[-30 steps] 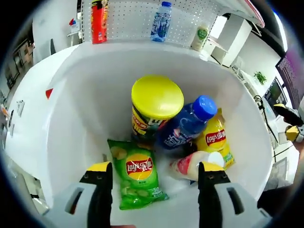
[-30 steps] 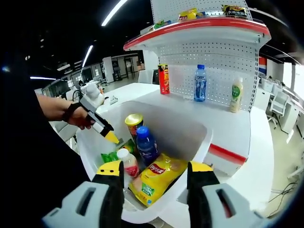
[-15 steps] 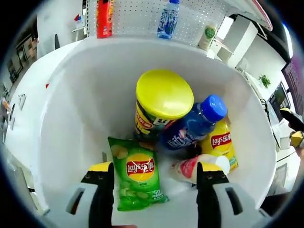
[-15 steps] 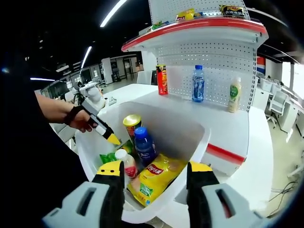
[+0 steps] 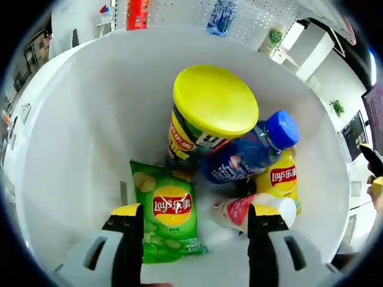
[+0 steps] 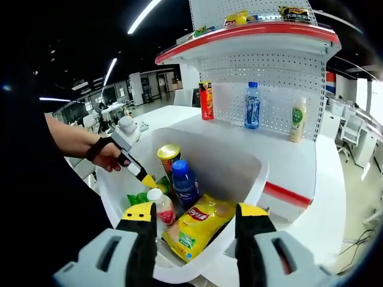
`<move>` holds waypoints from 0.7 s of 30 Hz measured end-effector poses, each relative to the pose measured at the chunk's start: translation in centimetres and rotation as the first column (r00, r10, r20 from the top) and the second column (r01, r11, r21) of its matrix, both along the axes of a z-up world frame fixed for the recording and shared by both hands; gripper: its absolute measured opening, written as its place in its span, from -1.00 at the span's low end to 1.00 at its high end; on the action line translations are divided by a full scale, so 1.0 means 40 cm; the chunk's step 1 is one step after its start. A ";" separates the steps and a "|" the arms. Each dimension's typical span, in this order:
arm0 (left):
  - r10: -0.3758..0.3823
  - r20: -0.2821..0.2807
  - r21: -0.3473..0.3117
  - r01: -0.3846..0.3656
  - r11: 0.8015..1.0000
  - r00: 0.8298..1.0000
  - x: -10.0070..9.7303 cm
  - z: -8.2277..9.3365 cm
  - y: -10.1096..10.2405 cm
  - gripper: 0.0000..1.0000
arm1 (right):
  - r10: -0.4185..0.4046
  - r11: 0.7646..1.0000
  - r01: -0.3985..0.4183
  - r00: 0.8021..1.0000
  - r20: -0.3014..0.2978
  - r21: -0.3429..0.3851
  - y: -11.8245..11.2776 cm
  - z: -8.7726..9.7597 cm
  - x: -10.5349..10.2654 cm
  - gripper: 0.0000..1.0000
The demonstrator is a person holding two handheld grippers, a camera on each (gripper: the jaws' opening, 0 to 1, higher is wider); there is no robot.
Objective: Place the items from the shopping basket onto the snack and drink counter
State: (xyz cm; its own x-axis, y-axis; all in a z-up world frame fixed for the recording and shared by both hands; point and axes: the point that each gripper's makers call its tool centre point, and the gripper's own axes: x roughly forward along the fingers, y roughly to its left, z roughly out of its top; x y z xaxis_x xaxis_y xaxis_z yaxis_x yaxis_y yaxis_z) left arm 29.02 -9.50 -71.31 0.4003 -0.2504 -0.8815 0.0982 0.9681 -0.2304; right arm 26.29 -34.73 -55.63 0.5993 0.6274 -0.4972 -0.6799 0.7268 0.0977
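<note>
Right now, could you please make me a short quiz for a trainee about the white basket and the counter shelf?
1. True or false: the yellow-lidded crisp can stands inside the white plastic basket.
2. Which bag lies between the left gripper jaws? A green crisp bag; B yellow crisp bag.
3. Fill in: the blue-capped bottle leans against the ____.

Key: 1 true; 2 A; 3 can.

Open left tongs [image 5: 194, 218] above green chip bag [image 5: 167, 218], white basket [image 5: 78, 149]

A mock shop in an office: pegboard shelf [image 6: 263, 57], desks [image 6: 108, 110] behind.
</note>
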 end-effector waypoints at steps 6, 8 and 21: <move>0.021 -0.020 0.041 -0.020 0.999 1.000 0.006 -0.038 0.026 0.34 | -0.001 1.000 0.001 1.000 0.004 0.004 0.003 0.002 -0.001 0.02; 0.034 -0.026 0.044 -0.033 0.998 0.999 0.007 -0.045 0.033 0.34 | 0.000 1.000 0.000 1.000 0.003 0.005 0.004 0.001 -0.002 0.02; 0.055 -0.070 0.062 -0.050 0.997 0.996 0.004 -0.082 0.038 0.34 | -0.003 1.000 0.003 1.000 -0.001 0.005 -0.001 -0.005 -0.006 0.02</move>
State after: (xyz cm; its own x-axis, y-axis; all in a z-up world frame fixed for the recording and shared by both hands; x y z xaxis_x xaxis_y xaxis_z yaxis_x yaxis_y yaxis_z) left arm 29.17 -8.00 -74.60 0.3467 -0.1761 -0.9213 0.0324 0.9839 -0.1758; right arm 26.05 -34.79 -55.81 0.6008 0.6280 -0.4946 -0.6775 0.7284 0.1019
